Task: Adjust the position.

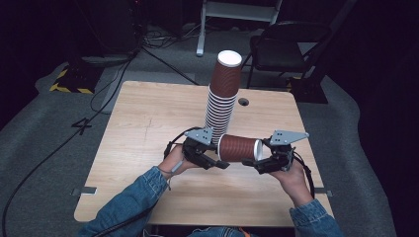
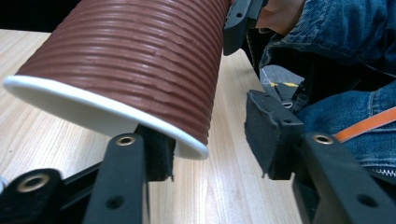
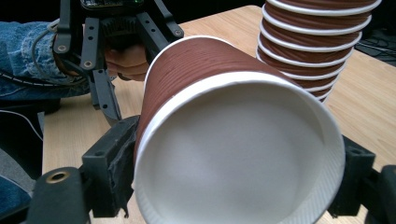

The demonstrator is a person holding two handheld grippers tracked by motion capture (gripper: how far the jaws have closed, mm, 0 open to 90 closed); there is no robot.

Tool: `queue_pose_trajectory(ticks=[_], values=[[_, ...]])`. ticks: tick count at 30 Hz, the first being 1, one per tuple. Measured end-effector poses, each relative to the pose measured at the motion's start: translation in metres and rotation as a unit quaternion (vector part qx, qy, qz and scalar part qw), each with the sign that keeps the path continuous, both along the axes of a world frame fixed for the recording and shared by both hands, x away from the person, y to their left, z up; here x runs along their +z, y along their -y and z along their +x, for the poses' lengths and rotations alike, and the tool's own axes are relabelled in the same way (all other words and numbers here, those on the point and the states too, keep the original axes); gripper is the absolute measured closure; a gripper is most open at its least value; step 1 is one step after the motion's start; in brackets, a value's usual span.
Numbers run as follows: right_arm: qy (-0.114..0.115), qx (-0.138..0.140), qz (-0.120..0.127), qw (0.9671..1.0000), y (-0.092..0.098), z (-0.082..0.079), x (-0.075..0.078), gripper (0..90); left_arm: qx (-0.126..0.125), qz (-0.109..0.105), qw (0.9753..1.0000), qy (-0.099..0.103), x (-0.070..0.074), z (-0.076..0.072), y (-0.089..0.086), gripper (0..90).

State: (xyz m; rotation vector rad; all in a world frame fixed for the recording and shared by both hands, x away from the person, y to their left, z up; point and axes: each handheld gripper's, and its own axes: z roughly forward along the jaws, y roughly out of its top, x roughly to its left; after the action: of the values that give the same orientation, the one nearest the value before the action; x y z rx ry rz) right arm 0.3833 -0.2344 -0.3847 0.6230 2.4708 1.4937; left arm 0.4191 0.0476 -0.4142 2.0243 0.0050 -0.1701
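A brown ribbed paper cup (image 1: 238, 148) lies on its side above the wooden table's front half. My right gripper (image 1: 257, 163) is shut on the cup's white-rimmed end (image 3: 233, 154), with a jaw pressed against each side of it (image 3: 236, 163). My left gripper (image 1: 215, 160) stands open at the cup's other end (image 2: 140, 70). One of its jaws touches the white rim from below and the other stands apart from it (image 2: 210, 144). Just behind them rises a tall stack of upside-down brown cups (image 1: 221, 106), leaning slightly right (image 3: 317, 46).
The wooden table (image 1: 148, 128) has a round cable hole (image 1: 243, 101) near its far edge. A black chair (image 1: 281, 47) and cables (image 1: 163, 54) lie on the grey floor beyond. Denim sleeves come in from the bottom edge.
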Motion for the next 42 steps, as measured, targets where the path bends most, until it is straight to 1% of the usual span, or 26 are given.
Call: queue_pose_trajectory(ticks=[1, 4, 7, 13, 16, 23, 24, 26, 28, 30, 31, 32, 34, 35, 37, 40, 41, 42], values=[[-0.001, 0.001, -0.002, 1.0, 0.0, 0.0, 0.0, 20.5, -0.001, 0.004, 1.0, 0.002, 0.0, 0.0, 0.0, 58.8], [-0.002, 0.005, -0.004, 1.0, -0.002, 0.0, -0.001, 20.4, -0.002, 0.005, 1.0, 0.004, -0.001, 0.001, -0.001, 68.5], [-0.002, 0.011, -0.007, 0.9999, -0.002, -0.001, 0.0, 20.4, -0.001, 0.0, 1.0, 0.0, 0.0, 0.001, -0.002, 74.9], [-0.005, 0.015, -0.009, 0.9998, -0.002, 0.0, 0.0, 20.2, -0.004, -0.003, 1.0, -0.006, 0.0, 0.001, -0.003, 79.0], [-0.003, 0.017, -0.013, 0.9998, -0.002, -0.001, 0.0, 20.2, -0.008, -0.002, 0.9999, -0.007, 0.0, 0.0, -0.003, 80.5], [-0.008, 0.027, -0.017, 0.9995, -0.002, 0.0, -0.001, 19.8, -0.018, 0.004, 0.9998, 0.003, 0.001, -0.002, -0.002, 82.3], [-0.014, 0.031, -0.018, 0.9993, -0.001, 0.001, -0.001, 19.1, -0.021, 0.005, 0.9997, 0.004, 0.001, -0.002, -0.002, 83.1], [-0.021, 0.037, -0.026, 0.9988, -0.002, 0.002, -0.002, 18.4, -0.026, 0.011, 0.9996, 0.01, 0.001, -0.004, -0.001, 83.2], [-0.023, 0.042, -0.03, 0.9984, -0.002, 0.002, -0.002, 16.5, -0.036, 0.013, 0.9993, 0.006, 0.001, -0.004, 0.0, 83.2], [-0.03, 0.049, -0.033, 0.9978, -0.002, 0.003, -0.001, 15.0, -0.043, 0.022, 0.9988, 0.008, 0.0, -0.005, 0.001, 83.2], [-0.03, 0.053, -0.038, 0.9974, -0.003, 0.003, -0.001, 13.4, -0.045, 0.028, 0.9985, 0.009, 0.0, -0.006, 0.002, 83.1], [-0.03, 0.053, -0.038, 0.9974, -0.003, 0.003, -0.001, 13.4, -0.045, 0.028, 0.9985, 0.009, 0.0, -0.006, 0.002, 83.2], [-0.038, 0.058, -0.053, 0.9962, -0.004, 0.004, 0.0, 9.3, -0.051, 0.04, 0.9978, 0.012, -0.001, -0.007, 0.005, 83.2], [-0.041, 0.058, -0.056, 0.9959, -0.004, 0.004, 0.002, 8.8, -0.055, 0.046, 0.9973, 0.015, -0.001, -0.008, 0.006, 83.2], [-0.047, 0.058, -0.06, 0.9954, -0.004, 0.006, 0.005, 6.4, -0.056, 0.057, 0.9966, 0.017, -0.001, -0.009, 0.008, 83.2], [-0.053, 0.056, -0.067, 0.9948, -0.003, 0.008, 0.015, 4.7, -0.056, 0.068, 0.9959, 0.02, -0.002, -0.01, 0.01, 83.1], [-0.054, 0.056, -0.071, 0.9945, -0.003, 0.008, 0.017, 3.9, -0.055, 0.074, 0.9956, 0.017, -0.003, -0.01, 0.011, 83.0], [-0.055, 0.054, -0.078, 0.9939, -0.004, 0.009, 0.021, 3.7, -0.056, 0.074, 0.9955, 0.018, -0.004, -0.009, 0.011, 83.0]])
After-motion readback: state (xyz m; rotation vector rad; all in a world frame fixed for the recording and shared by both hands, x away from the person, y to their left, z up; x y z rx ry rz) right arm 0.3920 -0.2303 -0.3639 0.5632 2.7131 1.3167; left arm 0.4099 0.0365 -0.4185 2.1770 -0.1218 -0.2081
